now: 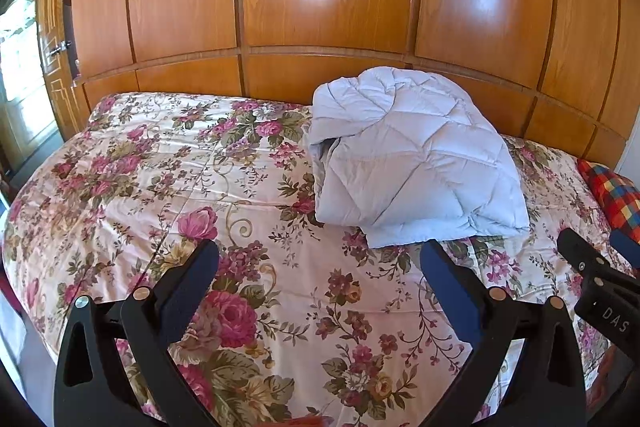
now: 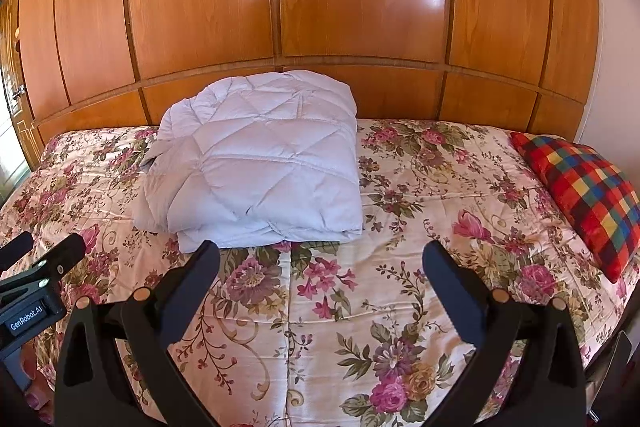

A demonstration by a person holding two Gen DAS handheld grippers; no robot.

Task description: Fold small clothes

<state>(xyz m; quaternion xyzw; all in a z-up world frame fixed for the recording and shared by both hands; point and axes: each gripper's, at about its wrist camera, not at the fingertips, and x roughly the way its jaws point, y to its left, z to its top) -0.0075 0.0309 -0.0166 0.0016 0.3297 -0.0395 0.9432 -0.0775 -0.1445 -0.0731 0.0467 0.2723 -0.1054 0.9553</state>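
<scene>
A pale quilted garment (image 1: 412, 159) lies folded in a thick bundle on the floral bedspread (image 1: 248, 211), near the wooden wall; it also shows in the right wrist view (image 2: 256, 163). My left gripper (image 1: 320, 251) is open and empty, hovering over the bedspread just in front of the bundle's left corner. My right gripper (image 2: 320, 251) is open and empty, in front of the bundle's near edge. Each gripper shows at the edge of the other's view: the right one (image 1: 592, 267), the left one (image 2: 36, 267).
A checked red, yellow and blue cushion (image 2: 588, 187) lies at the bed's right end, also in the left wrist view (image 1: 616, 195). Glossy wooden wardrobe panels (image 2: 320, 7) rise right behind the bed. A bright doorway (image 1: 20, 67) is at the far left.
</scene>
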